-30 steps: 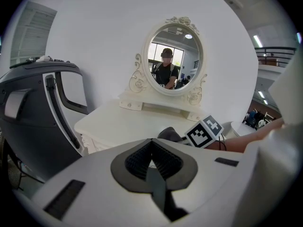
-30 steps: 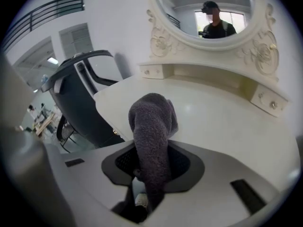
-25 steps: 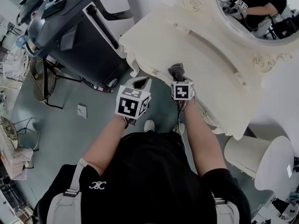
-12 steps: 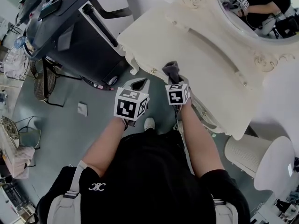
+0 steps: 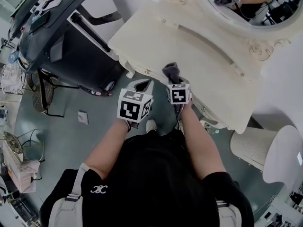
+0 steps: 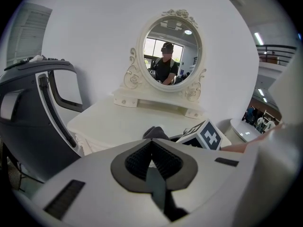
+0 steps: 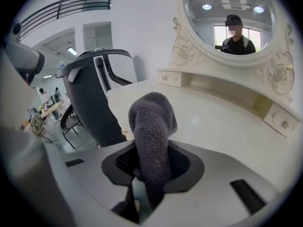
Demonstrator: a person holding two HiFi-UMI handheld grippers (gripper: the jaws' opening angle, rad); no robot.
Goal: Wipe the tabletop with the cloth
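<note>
At front edge of tabletop [image 5: 189, 46]: right gripper [image 7: 150, 171] clamped on cloth [image 7: 151, 126]; left gripper [image 6: 152, 161] closed, empty. Cloth likely soft, light, floppy; bunched-middle hold suits wiping.

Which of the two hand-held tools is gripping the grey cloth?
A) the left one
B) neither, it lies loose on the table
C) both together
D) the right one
D: the right tool is shut on the grey cloth, which sticks out from it, while the left tool is shut with nothing in it.
</note>
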